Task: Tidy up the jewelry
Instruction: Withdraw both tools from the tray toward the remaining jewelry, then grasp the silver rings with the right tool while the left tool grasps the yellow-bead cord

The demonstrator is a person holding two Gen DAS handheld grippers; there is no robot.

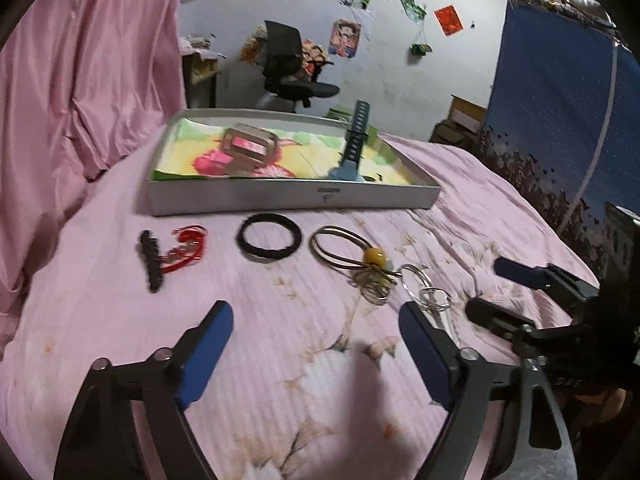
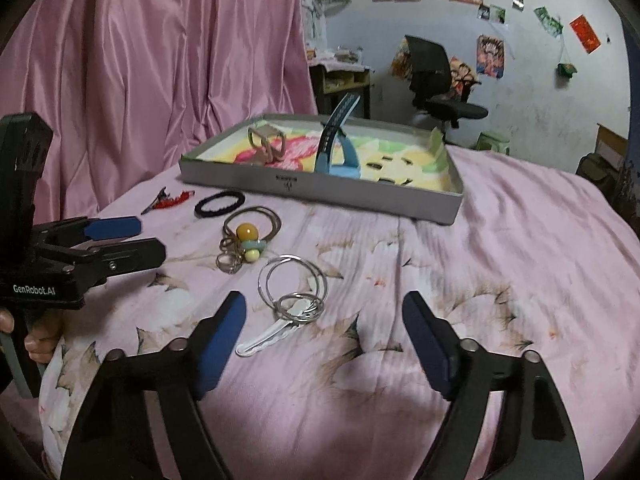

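- The right gripper (image 2: 324,316) was held low over the pink bedspread (image 2: 500,280) with its jaws spread wide and nothing between them; the key on its silver rings (image 2: 292,292) lay just ahead, roughly in line with the gap.
- The left gripper (image 1: 316,332) was likewise spread wide and empty, hovering over bare cloth just short of the row of items.
- Outward from the grippers, a line of loose pieces was laid out on the bedspread: a beaded tie with a yellow bead (image 2: 246,240), a black hair band (image 1: 269,237), a red cord (image 1: 188,246) and a black clip (image 1: 150,260), the last two touching.
- Beyond the row stood the shallow grey tray (image 2: 320,190), already holding a tan buckle-like piece (image 1: 250,146) and a blue watch (image 2: 336,148) with its strap sticking up.
- The step in hand was judged to be picking — two items stowed, five not yet lifted.
- The next move would likely call for a descent onto the nearest piece and a close on a raised part — the thin rings lie flat and may slip.
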